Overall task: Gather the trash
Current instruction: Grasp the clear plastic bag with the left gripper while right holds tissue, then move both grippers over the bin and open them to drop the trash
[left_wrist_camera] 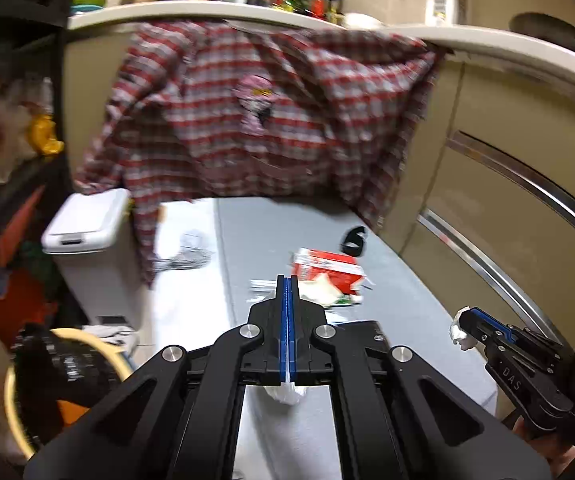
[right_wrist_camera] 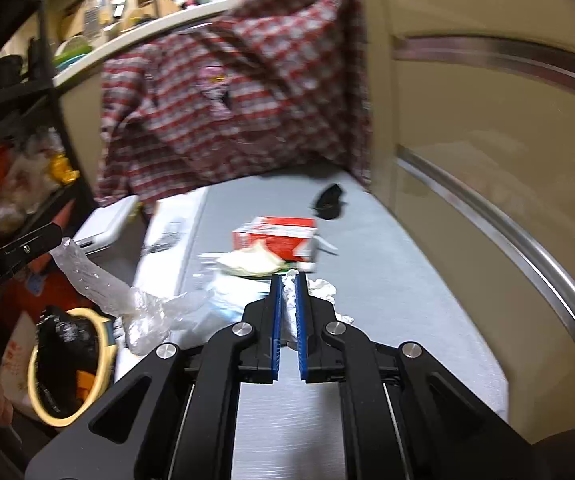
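big plaid shirt point(left_wrist_camera: 247, 112) hangs off the counter edge point(left_wrist_camera: 487, 46) and drapes down to the back of the grey table point(left_wrist_camera: 399, 276), closing off the far side. cabinet doors point(right_wrist_camera: 487, 128) run right along the table's right edge, so no room there. off the left edge sits a white lidded bin point(left_wrist_camera: 83, 220), and nearer, lower down, a yellow-rimmed bucket point(right_wrist_camera: 105, 354) lined with a black bag.

the left wrist view shows the left gripper point(left_wrist_camera: 288, 280) with its jaws pressed tight together, only a scrap of clear plastic wrap point(left_wrist_camera: 287, 394) poking out behind them. the right wrist view tells more: that wrap point(right_wrist_camera: 99, 284) hangs long and crinkled from the left gripper's tip, out past the table's left edge, above and beside the bucket.

right gripper point(right_wrist_camera: 288, 280) over the table's near middle, jaws nearly closed and pinching a crumpled white tissue point(right_wrist_camera: 289, 308); from the left view the same wad point(left_wrist_camera: 460, 330) sticks out of its tip at the right edge.

ahead of both, mid-table: a red and white carton point(right_wrist_camera: 279, 236) lying on its side, a pale crumpled wrapper point(right_wrist_camera: 251, 264) touching its front, and a small black object point(right_wrist_camera: 329, 200) further back near the cabinets. white paper point(left_wrist_camera: 183, 240) lies along the table's left strip.

the near stretch of table below the grippers is bare grey.
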